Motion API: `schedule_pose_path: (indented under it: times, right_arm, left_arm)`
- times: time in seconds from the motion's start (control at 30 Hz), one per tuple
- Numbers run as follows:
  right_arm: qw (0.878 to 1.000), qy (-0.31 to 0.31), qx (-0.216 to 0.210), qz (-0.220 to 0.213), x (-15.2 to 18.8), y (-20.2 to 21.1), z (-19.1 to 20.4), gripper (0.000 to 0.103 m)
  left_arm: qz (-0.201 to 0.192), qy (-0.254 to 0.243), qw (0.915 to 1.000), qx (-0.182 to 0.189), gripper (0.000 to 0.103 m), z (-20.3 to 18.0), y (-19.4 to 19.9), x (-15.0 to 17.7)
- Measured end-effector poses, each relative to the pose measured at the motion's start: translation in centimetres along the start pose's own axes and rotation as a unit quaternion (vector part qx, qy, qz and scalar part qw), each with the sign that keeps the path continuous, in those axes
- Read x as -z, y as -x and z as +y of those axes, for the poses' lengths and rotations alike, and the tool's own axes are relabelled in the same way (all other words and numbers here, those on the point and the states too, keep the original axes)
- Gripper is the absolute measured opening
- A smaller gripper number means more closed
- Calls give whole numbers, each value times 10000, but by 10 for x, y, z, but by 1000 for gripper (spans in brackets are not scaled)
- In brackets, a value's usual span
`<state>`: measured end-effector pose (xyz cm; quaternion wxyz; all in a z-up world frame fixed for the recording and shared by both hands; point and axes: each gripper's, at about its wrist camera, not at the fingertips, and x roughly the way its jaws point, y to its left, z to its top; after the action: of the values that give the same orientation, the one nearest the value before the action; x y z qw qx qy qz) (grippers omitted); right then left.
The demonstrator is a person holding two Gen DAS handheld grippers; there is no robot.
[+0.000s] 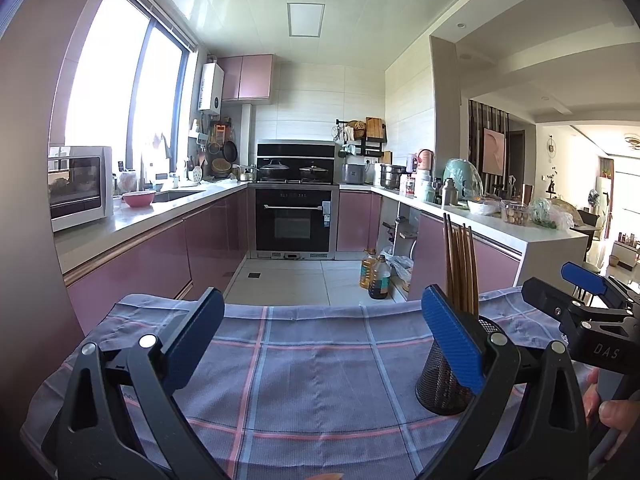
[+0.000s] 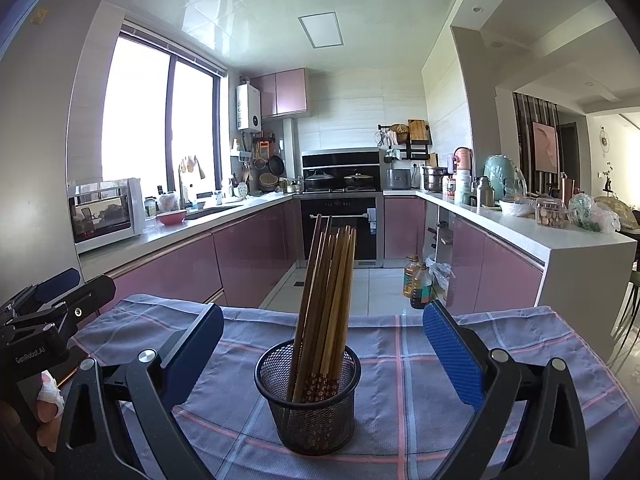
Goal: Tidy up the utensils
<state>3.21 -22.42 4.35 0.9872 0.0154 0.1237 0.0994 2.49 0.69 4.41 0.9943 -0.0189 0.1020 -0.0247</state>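
A black mesh holder point(image 2: 308, 396) stands upright on the plaid cloth point(image 2: 420, 392) and holds several brown wooden chopsticks point(image 2: 326, 292), leaning slightly right. My right gripper point(image 2: 322, 340) is open and empty, its jaws wide on either side of the holder, a little behind it. My left gripper point(image 1: 320, 324) is open and empty over bare cloth point(image 1: 312, 360), left of the holder point(image 1: 444, 376); its right finger point(image 1: 452, 340) partly hides the holder. The chopsticks point(image 1: 460, 264) rise above that finger. The right gripper also shows at the left wrist view's right edge point(image 1: 576, 292), and the left gripper at the right wrist view's left edge point(image 2: 60, 288).
The cloth-covered table ends at a far edge point(image 2: 320, 312) facing a kitchen with pink cabinets. Oil bottles point(image 2: 418, 282) stand on the floor beyond. A white counter point(image 2: 560, 240) with jars and bags runs along the right. A microwave point(image 2: 106, 214) sits on the left counter.
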Motion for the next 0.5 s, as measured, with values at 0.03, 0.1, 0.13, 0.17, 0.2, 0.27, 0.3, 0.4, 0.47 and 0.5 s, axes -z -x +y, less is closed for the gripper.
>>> schedule_pose_path:
  times: [0.03,0.1,0.13,0.17,0.2,0.27,0.3,0.4,0.47,0.5]
  right_arm:
    - [10000,-3,-4,-3,0,0,0,97]
    - [10000,3,2,-1,0,0,0,97]
    - [10000,6,-1,1,0,0,0,97]
    - [10000,11,-1,1,0,1,0,97]
    - [10000,-2,-2,-5,0,0,0,97]
    - [10000,1,1,-12,0,1,0,97]
    - [10000,5,4,-32,0,2,1,97]
    - [10000,21,11,-45,-2,3,1,97]
    - [10000,30,19,-44,-3,3,2,97]
    - [10000,31,27,-47,-3,3,2,97]
  left_arm:
    - [7,0,10000,3,97,0,0,0]
    - [26,-9,10000,4,97,-1,-1,-1]
    - [28,-8,10000,1,97,0,0,0]
    - [28,-8,10000,7,97,0,0,0]
    - [30,-4,10000,12,97,1,0,0]
    - [24,-6,10000,14,97,0,0,0]
    - [26,-9,10000,16,97,-1,0,-1]
    - [43,-5,10000,23,97,0,0,0]
    - [68,8,10000,41,97,0,-1,1]
    - [71,11,10000,39,97,0,-1,1]
